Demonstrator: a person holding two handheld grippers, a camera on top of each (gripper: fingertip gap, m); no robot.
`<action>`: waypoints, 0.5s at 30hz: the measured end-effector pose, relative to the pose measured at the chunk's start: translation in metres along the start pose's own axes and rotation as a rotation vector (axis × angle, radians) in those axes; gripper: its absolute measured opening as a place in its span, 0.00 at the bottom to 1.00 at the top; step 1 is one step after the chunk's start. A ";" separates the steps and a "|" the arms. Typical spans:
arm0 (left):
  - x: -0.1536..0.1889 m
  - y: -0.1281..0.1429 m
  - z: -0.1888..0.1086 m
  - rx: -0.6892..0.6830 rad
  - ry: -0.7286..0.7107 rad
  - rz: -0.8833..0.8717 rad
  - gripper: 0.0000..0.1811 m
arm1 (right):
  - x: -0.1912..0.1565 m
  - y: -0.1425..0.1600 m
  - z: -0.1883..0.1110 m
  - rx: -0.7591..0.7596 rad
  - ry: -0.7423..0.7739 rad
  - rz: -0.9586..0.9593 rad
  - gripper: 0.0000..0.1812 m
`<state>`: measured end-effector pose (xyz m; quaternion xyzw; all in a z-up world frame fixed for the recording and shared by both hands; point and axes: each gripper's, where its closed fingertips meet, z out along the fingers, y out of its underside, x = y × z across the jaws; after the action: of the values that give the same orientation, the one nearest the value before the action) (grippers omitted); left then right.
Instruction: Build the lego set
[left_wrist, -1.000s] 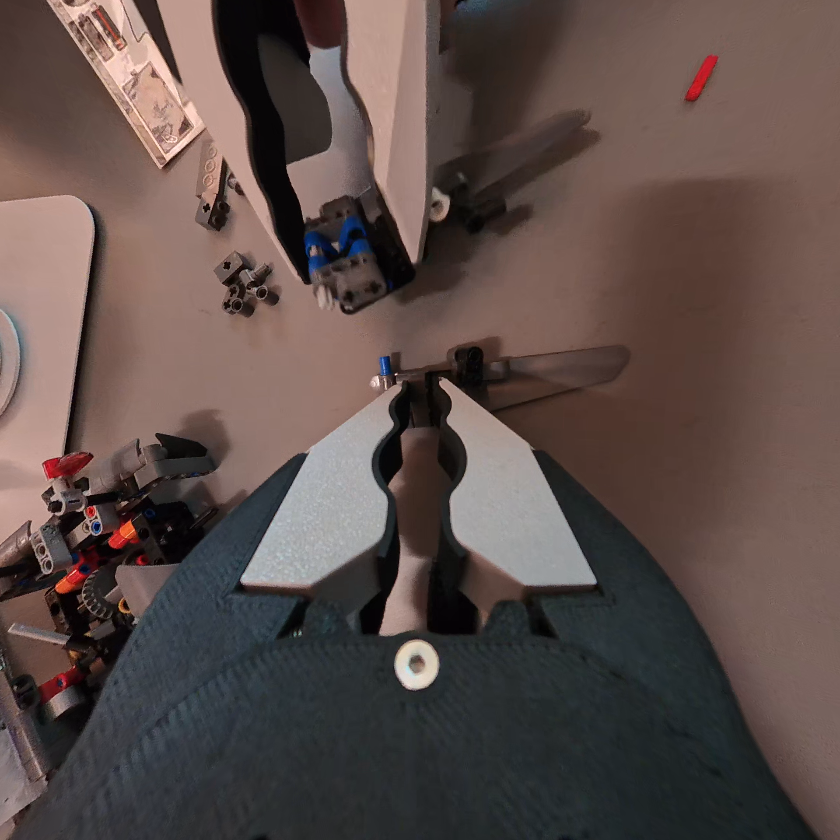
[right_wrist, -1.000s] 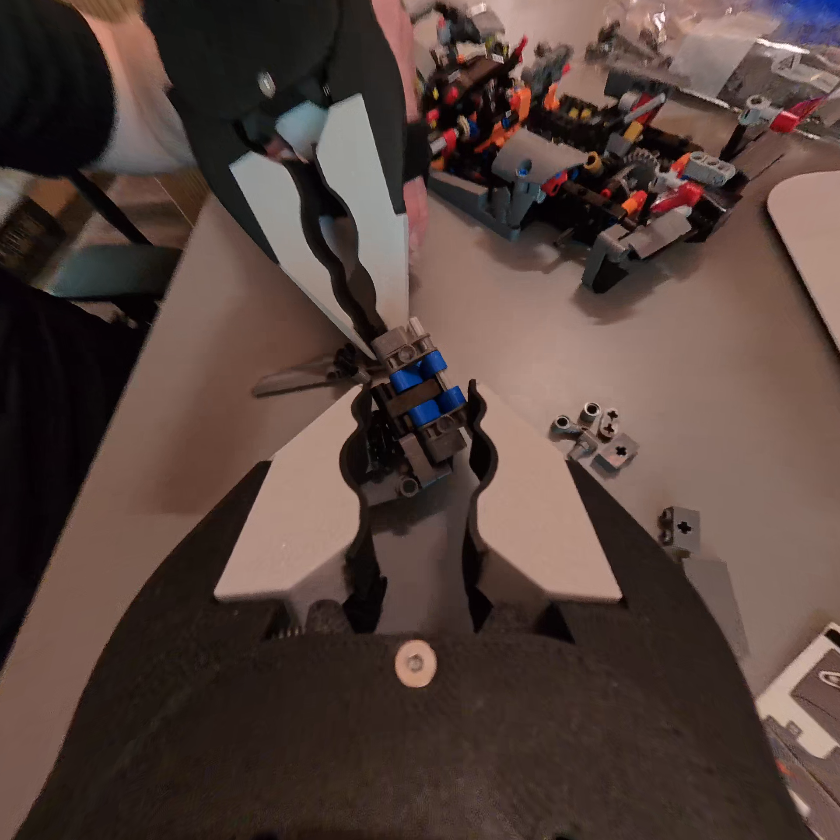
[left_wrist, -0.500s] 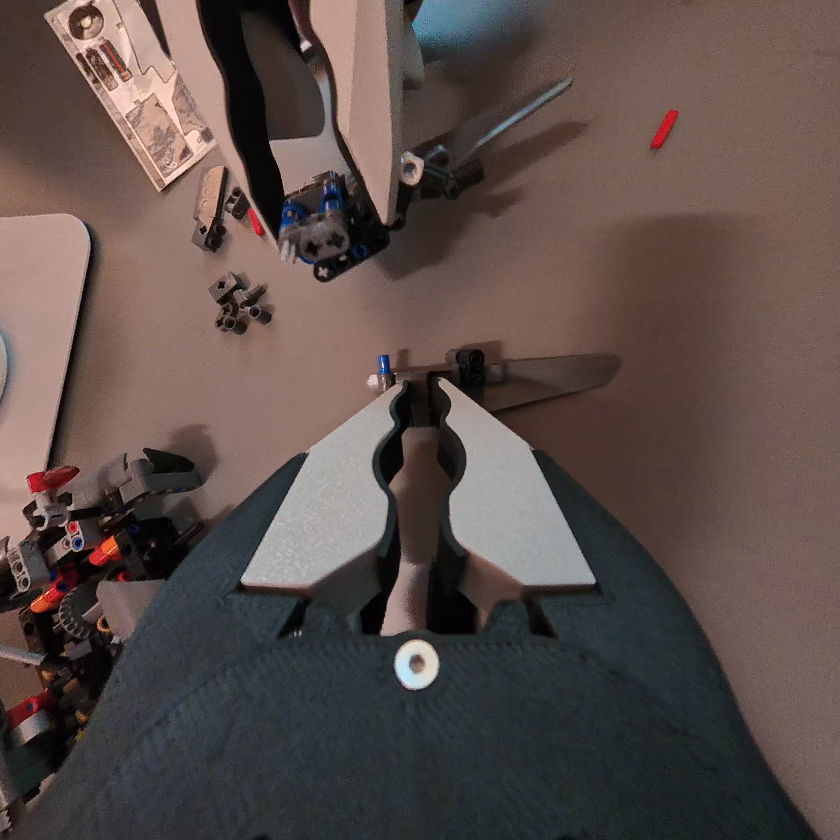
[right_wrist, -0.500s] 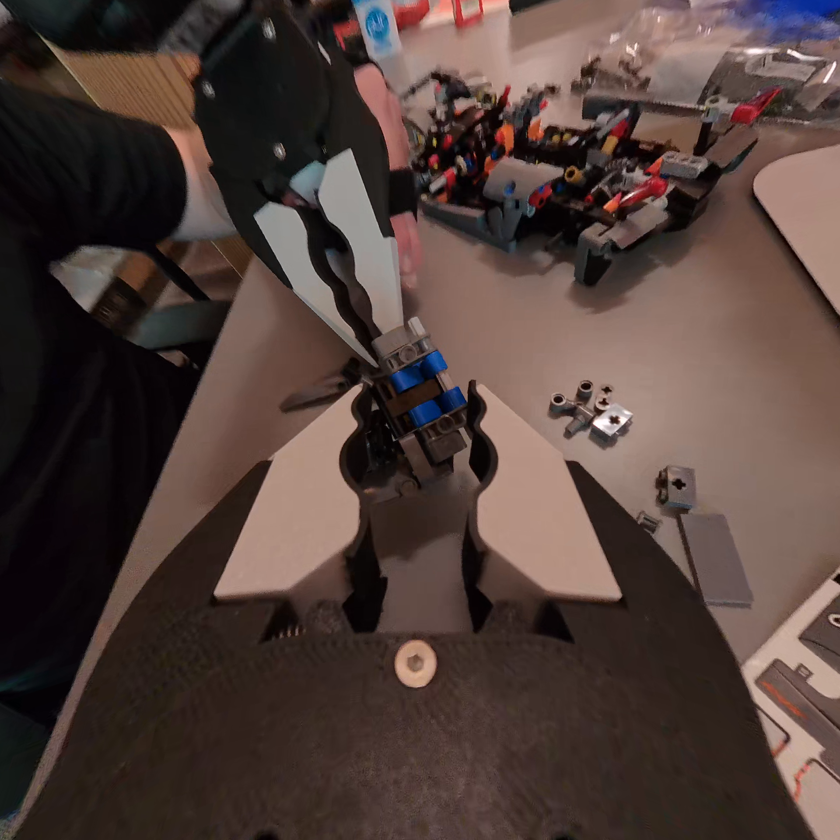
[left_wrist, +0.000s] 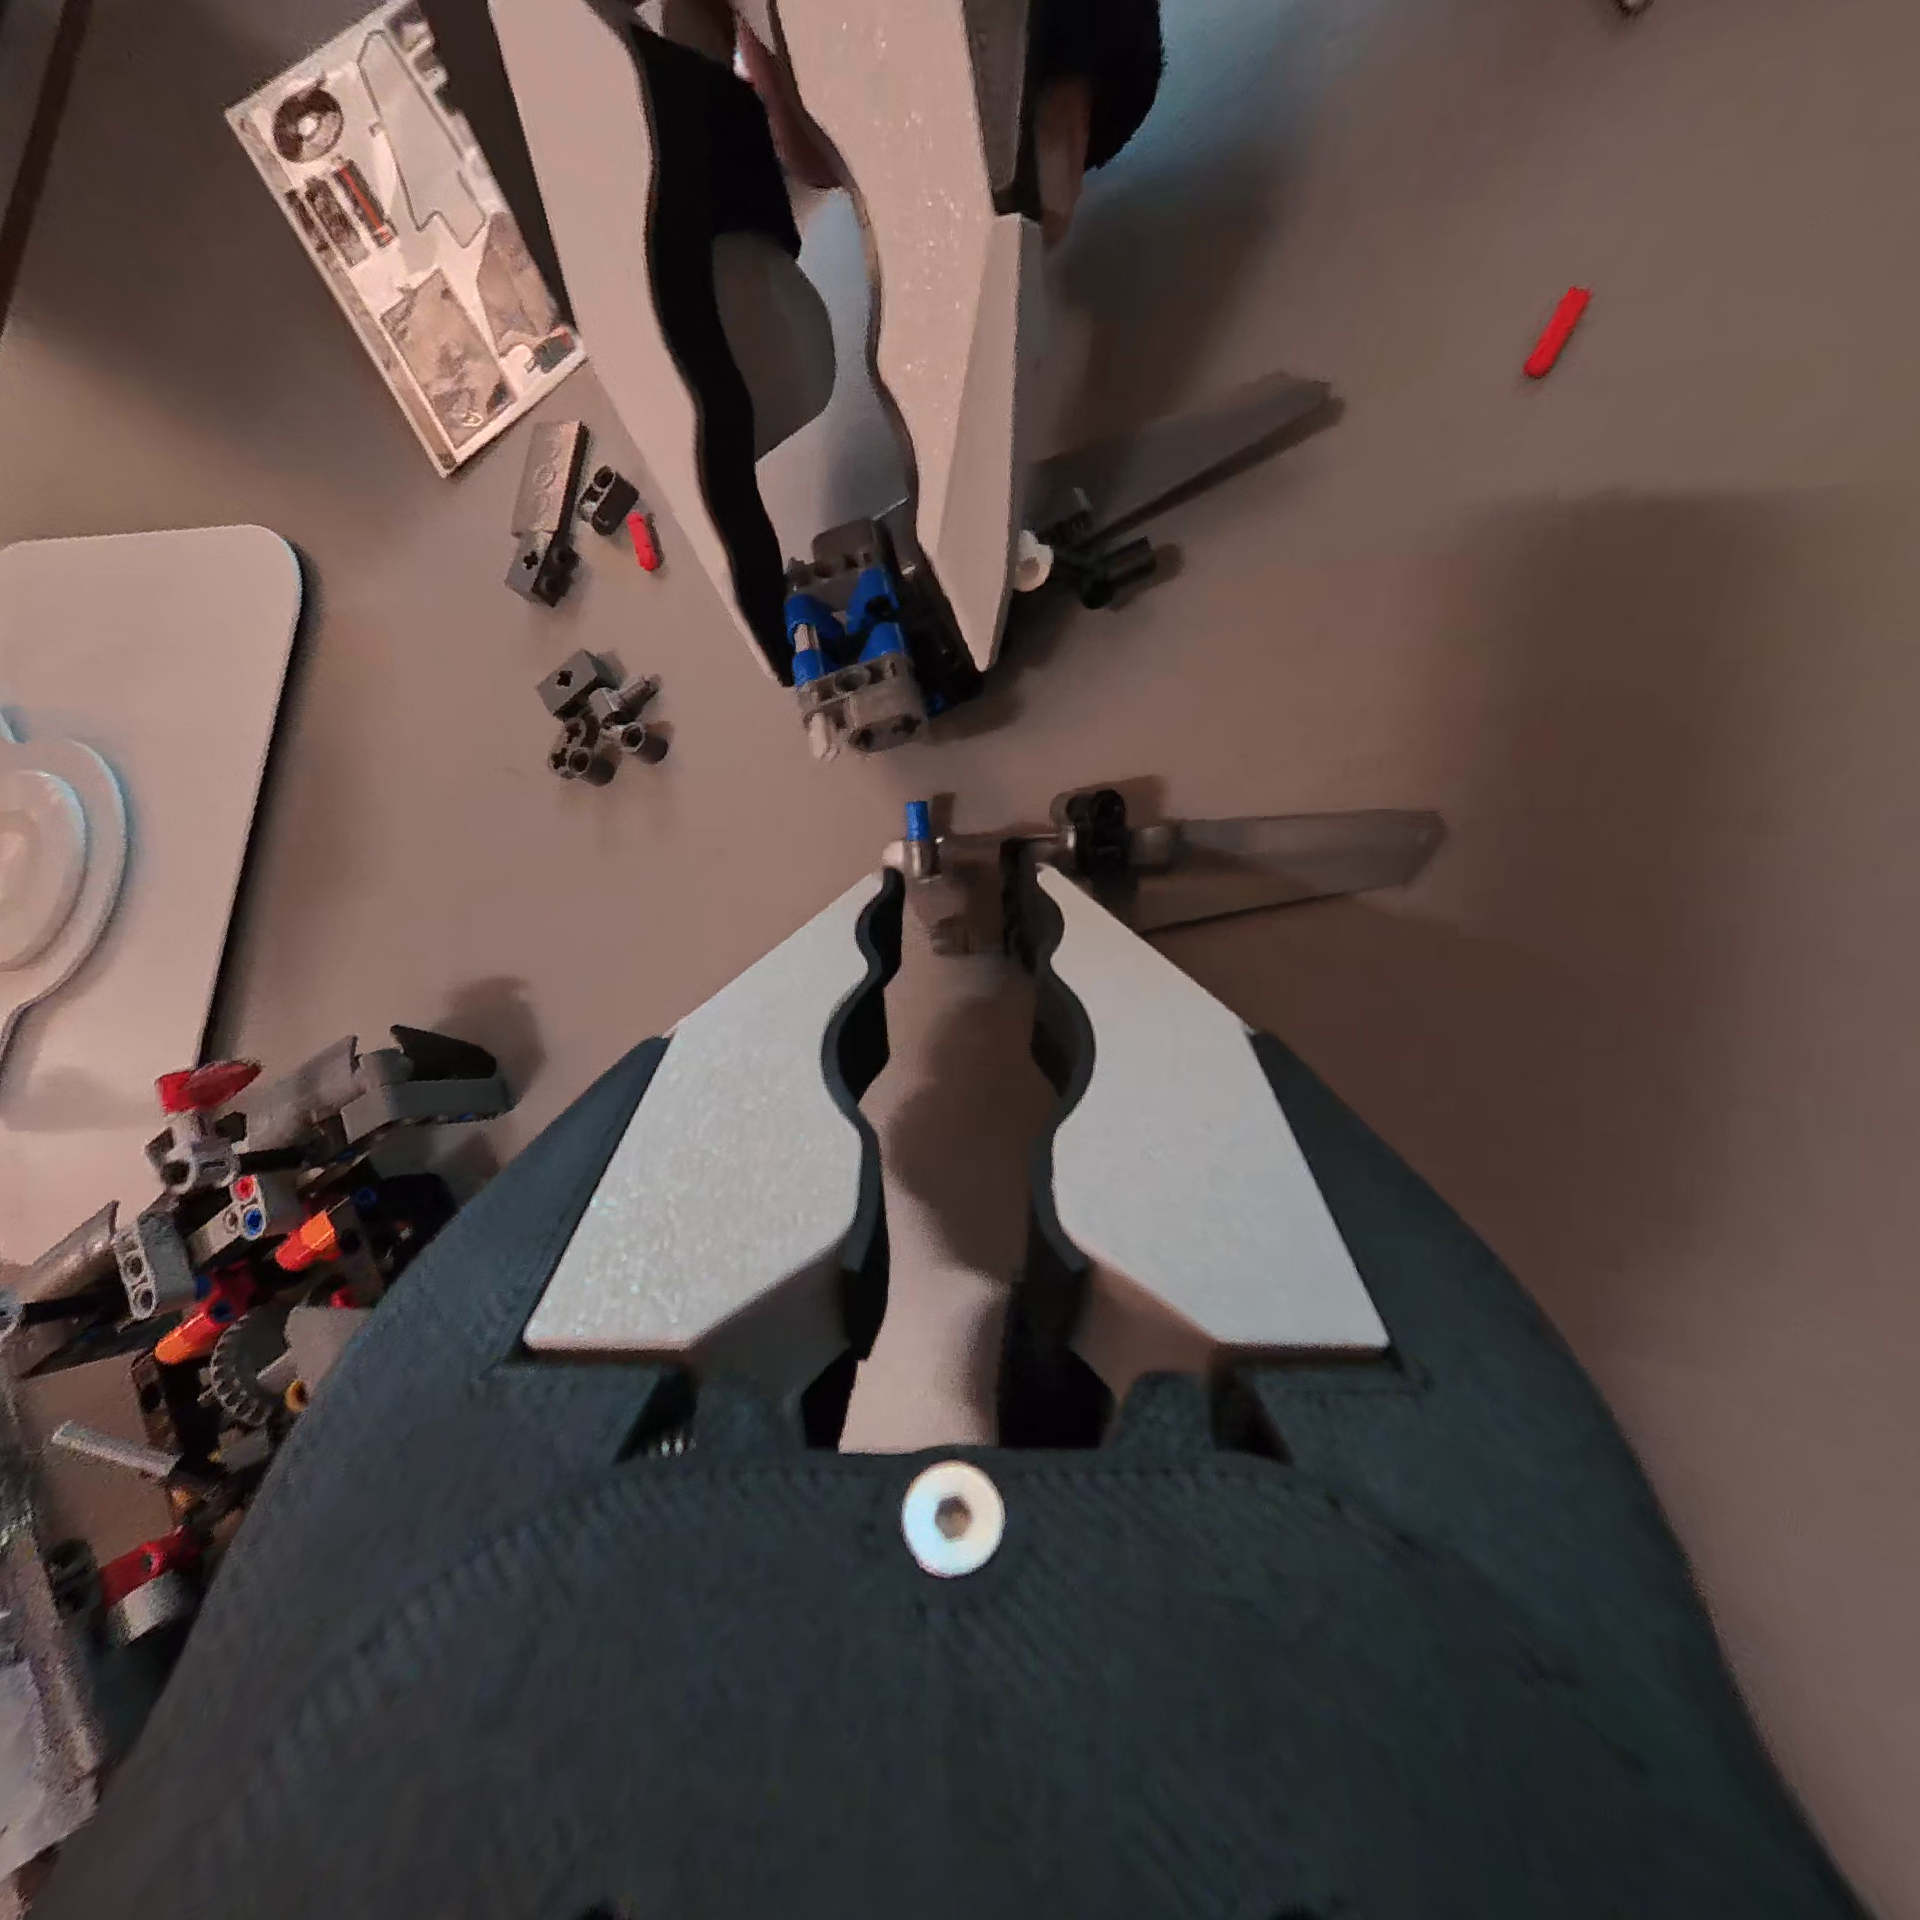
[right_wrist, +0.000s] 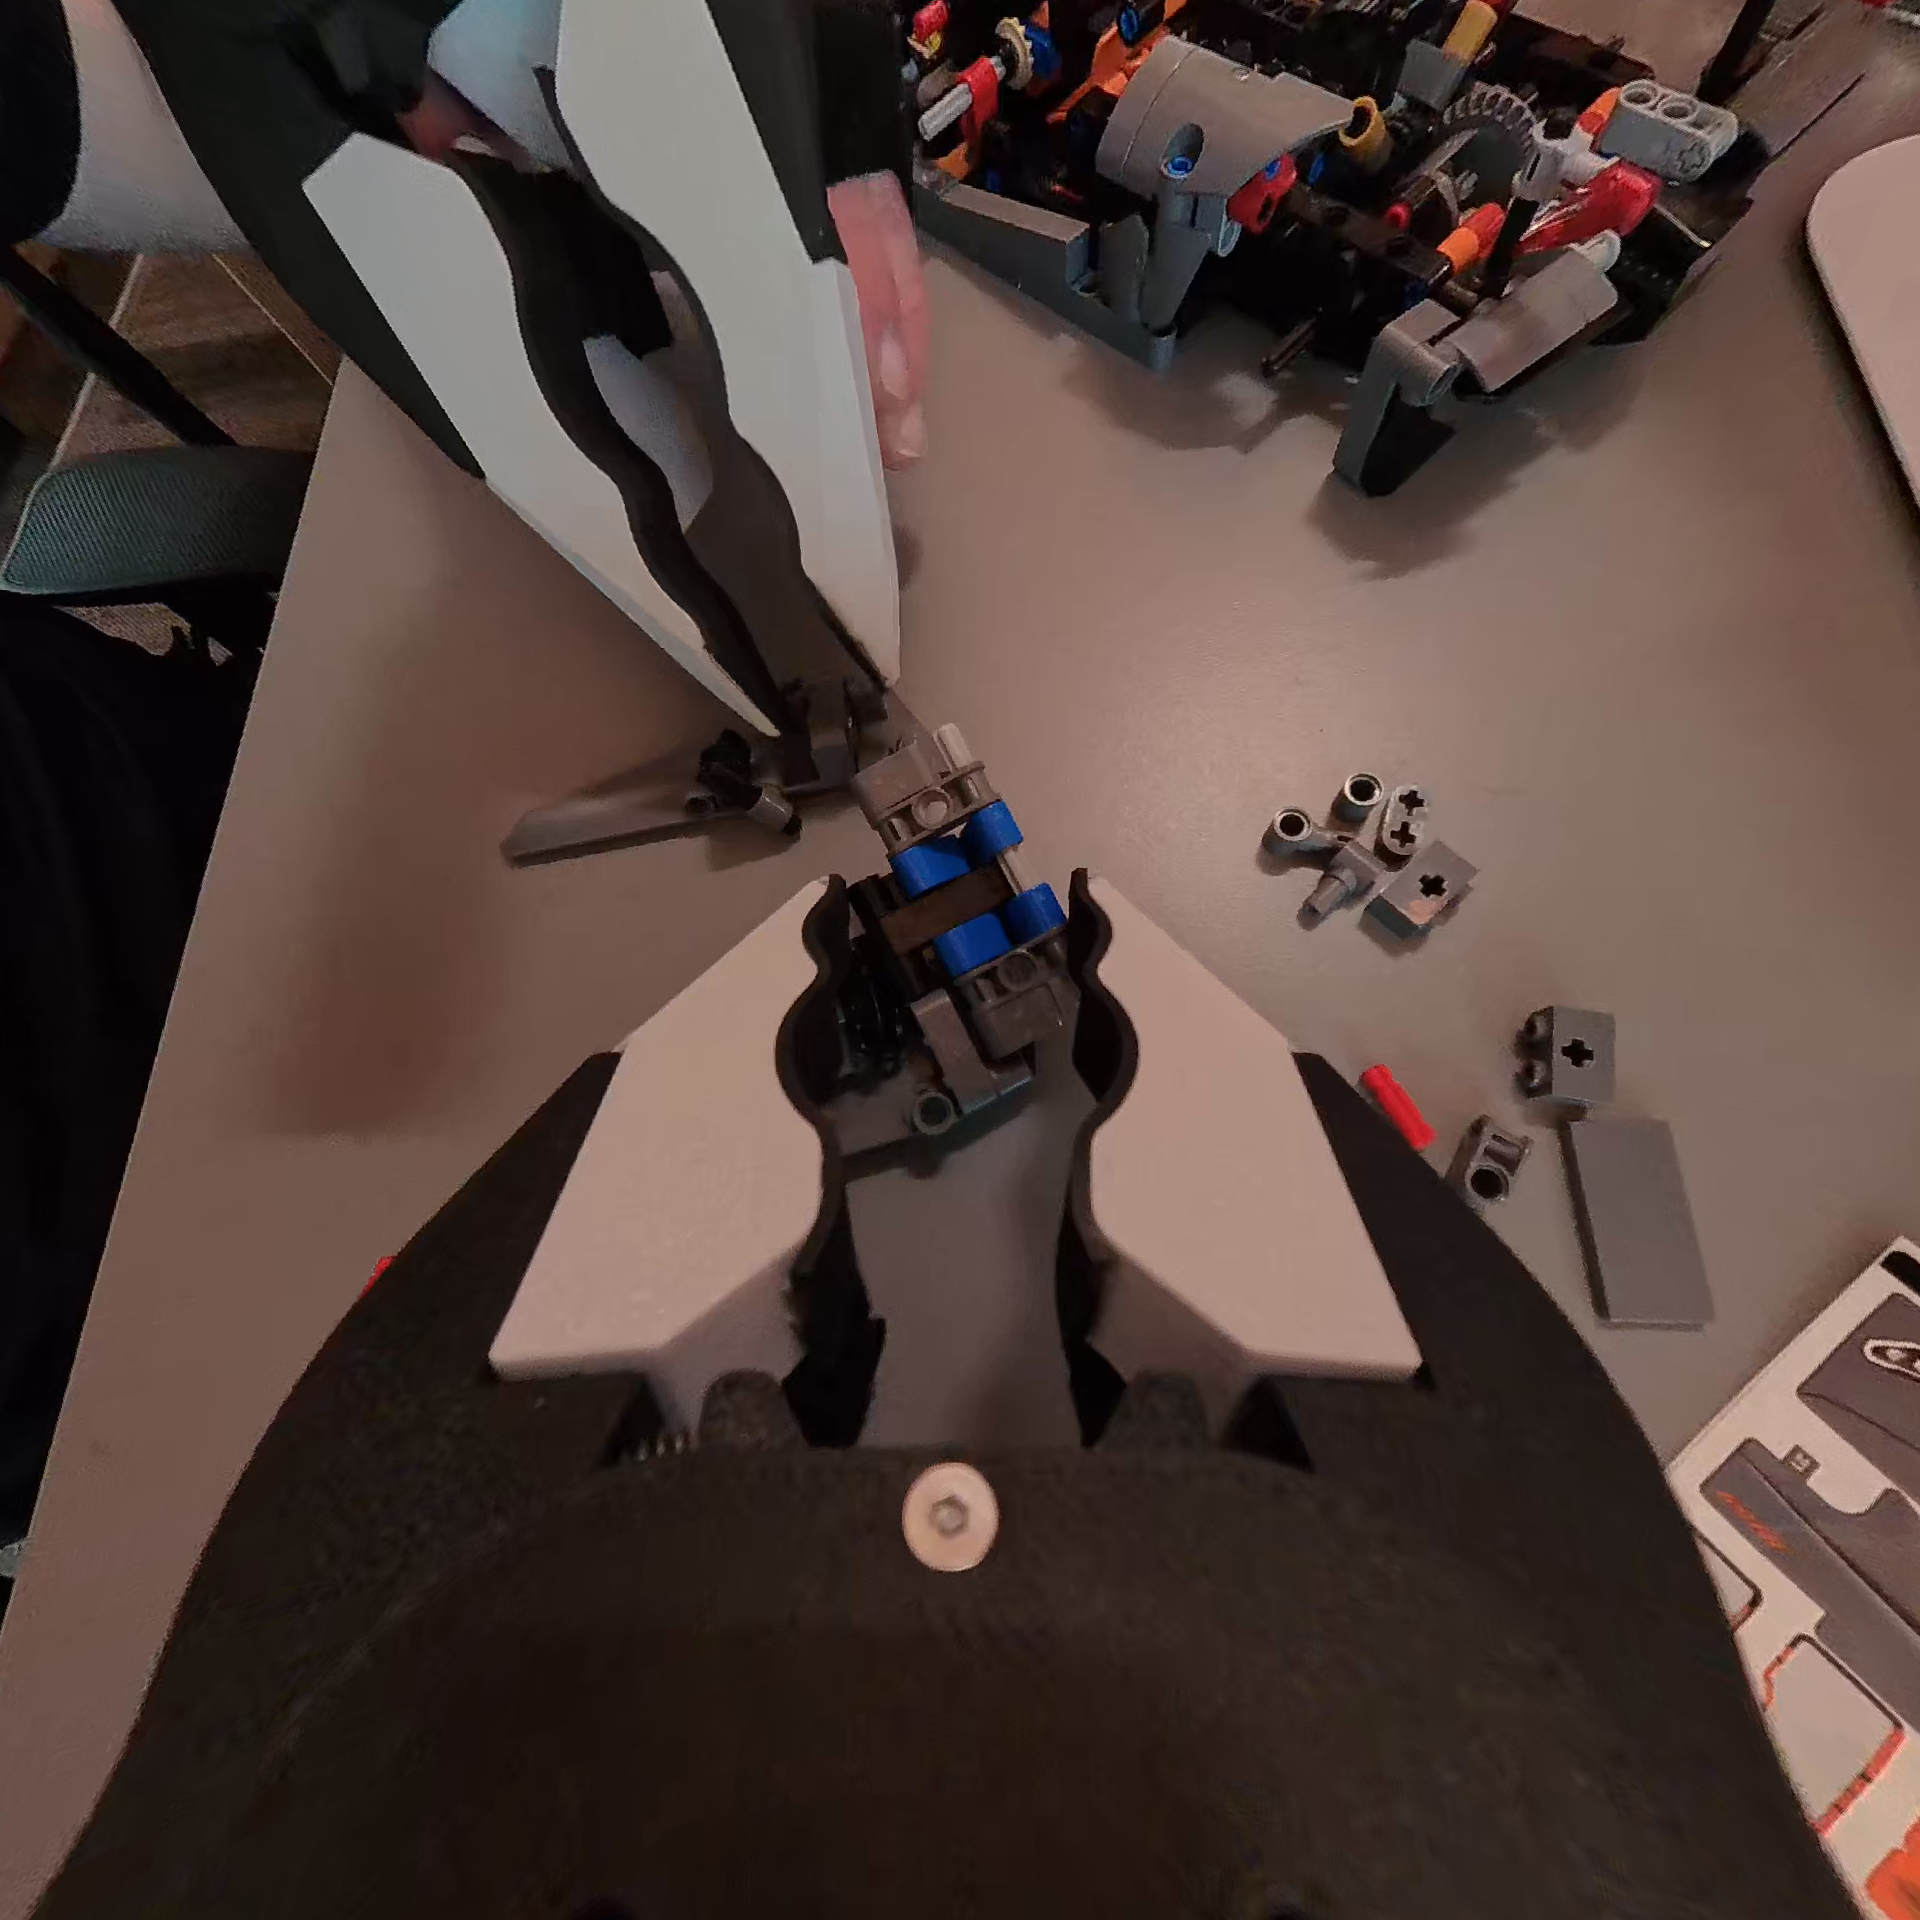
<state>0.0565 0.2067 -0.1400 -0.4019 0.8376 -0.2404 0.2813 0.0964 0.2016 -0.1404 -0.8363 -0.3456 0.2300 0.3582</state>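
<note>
My left gripper (left_wrist: 966, 883) is shut on the hub end of a long grey blade piece (left_wrist: 1288, 847), which carries a blue pin (left_wrist: 916, 821) and a black connector. The blade points right, low over the table. In the right wrist view the left gripper (right_wrist: 831, 707) holds this blade (right_wrist: 623, 821) at upper left. My right gripper (right_wrist: 951, 883) is shut on a grey, black and blue sub-assembly (right_wrist: 966, 914). The sub-assembly's far end is just short of the blade's hub. In the left wrist view the right gripper (left_wrist: 878, 670) holds the sub-assembly (left_wrist: 852, 665) above the blue pin.
A second grey blade (left_wrist: 1184, 468) lies behind the right gripper. The partly built model (right_wrist: 1351, 187) stands at the back. Loose grey pieces (right_wrist: 1371, 852), a grey tile (right_wrist: 1631, 1216), a red pin (left_wrist: 1555, 332), a sticker sheet (left_wrist: 416, 229) and a pale rounded pad (left_wrist: 135, 727) lie around. The table edge runs along the left (right_wrist: 260, 727). The grippers' ends are close to 5 centimeters from one another. The left gripper is farther from the grey tile (right_wrist: 1631, 1216), some 15 centimeters, than the right, some 11 centimeters.
The right gripper drew away with the blue sub-assembly, then came back close to the blade's hub. The left gripper's fingers stand slightly wider apart, still holding the blade.
</note>
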 end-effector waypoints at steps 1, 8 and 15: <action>-0.003 0.002 -0.001 -0.007 -0.013 -0.002 0.10 | 0.000 0.000 0.000 0.001 0.000 -0.001 0.22; -0.001 0.015 -0.003 -0.042 0.024 -0.031 0.12 | -0.002 -0.001 0.003 0.005 0.000 0.000 0.22; -0.004 0.017 -0.009 -0.034 0.008 -0.022 0.13 | -0.003 -0.002 0.003 0.015 -0.003 0.005 0.22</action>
<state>0.0434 0.2208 -0.1427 -0.4149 0.8381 -0.2307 0.2686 0.0921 0.2018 -0.1406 -0.8341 -0.3423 0.2346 0.3633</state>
